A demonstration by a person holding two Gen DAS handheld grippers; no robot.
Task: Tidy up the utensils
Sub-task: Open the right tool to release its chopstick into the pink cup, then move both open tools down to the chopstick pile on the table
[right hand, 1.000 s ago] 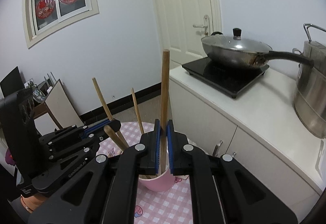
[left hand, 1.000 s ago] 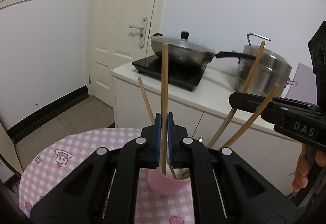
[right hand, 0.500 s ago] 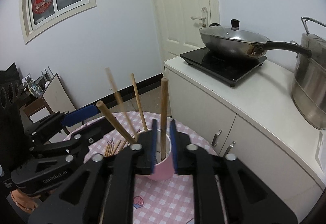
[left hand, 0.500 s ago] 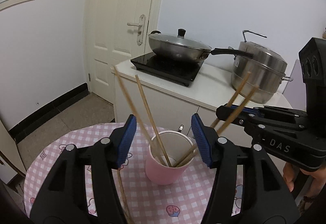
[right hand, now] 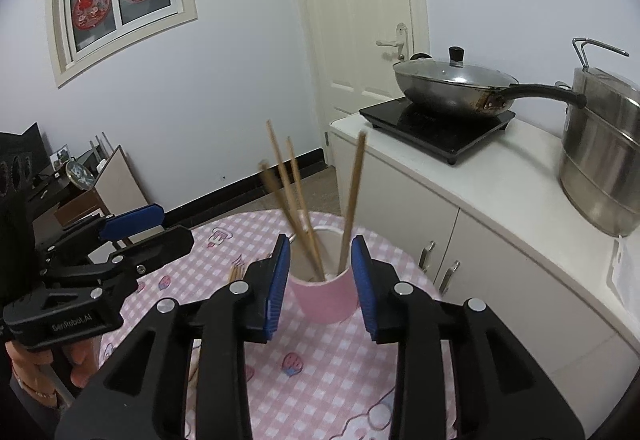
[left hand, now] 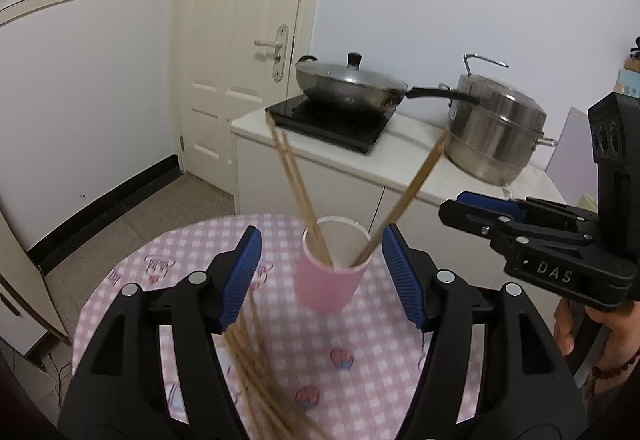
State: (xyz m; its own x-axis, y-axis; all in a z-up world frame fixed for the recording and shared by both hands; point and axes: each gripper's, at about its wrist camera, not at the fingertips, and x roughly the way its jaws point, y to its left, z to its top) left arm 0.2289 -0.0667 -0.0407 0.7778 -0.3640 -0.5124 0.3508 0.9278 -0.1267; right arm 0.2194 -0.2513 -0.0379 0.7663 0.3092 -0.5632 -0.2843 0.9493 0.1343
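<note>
A pink cup [left hand: 326, 286] stands on the pink checked tablecloth [left hand: 360, 368]; it also shows in the right wrist view [right hand: 326, 298]. Several wooden chopsticks [left hand: 294, 183] lean inside it, some to the left and some [left hand: 416, 187] to the right; they show in the right wrist view too [right hand: 352, 195]. More chopsticks [left hand: 256, 364] lie loose on the cloth under my left gripper. My left gripper [left hand: 322, 276] is open and empty, just short of the cup. My right gripper [right hand: 320, 280] is open and empty, its jaws either side of the cup.
A white counter [left hand: 404, 163] behind the table carries a black hob [left hand: 332, 119], a lidded wok [left hand: 352, 87] and a steel steamer pot [left hand: 496, 131]. A white door [left hand: 240, 51] is behind. Furniture and clutter [right hand: 80, 179] stand at the left.
Both grippers have opened and let go of their chopsticks, which dropped into the cup. Both grippers have drawn back and up from the cup.
</note>
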